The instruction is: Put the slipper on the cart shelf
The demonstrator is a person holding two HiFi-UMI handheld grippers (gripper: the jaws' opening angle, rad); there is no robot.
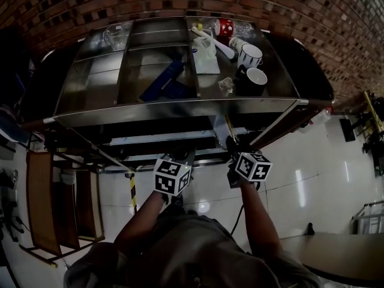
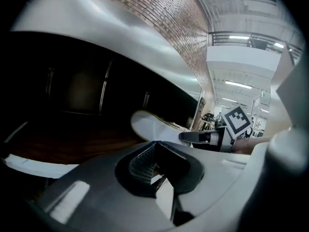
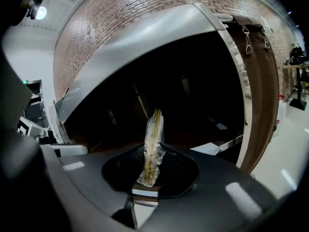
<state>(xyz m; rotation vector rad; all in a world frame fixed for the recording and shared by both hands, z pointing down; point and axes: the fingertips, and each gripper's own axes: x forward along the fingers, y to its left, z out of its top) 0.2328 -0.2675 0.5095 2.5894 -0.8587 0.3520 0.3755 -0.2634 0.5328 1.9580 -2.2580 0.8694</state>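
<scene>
The slipper [image 3: 153,139] is wrapped in clear plastic and stands edge-on between the pads of my right gripper [image 3: 150,174], which is shut on it. It points into the dark opening under the cart's steel top [image 3: 145,37]. In the left gripper view the slipper's pale sole [image 2: 153,127] hangs over the dark lower shelf [image 2: 72,144], with the right gripper [image 2: 193,137] holding it from the right. My left gripper [image 2: 153,166] is shut with nothing in it. In the head view both marker cubes, left [image 1: 173,176] and right [image 1: 252,165], sit just below the cart's front edge [image 1: 180,108]; the slipper is hidden there.
The cart's top tray carries two mugs [image 1: 249,56] [image 1: 256,80], a glass jug [image 1: 114,36], a blue object [image 1: 162,80] and a white bag [image 1: 206,56]. A brick wall [image 1: 300,11] stands behind. A brown strap [image 3: 260,95] hangs at the cart's right. Wooden frames [image 1: 42,197] stand on the left.
</scene>
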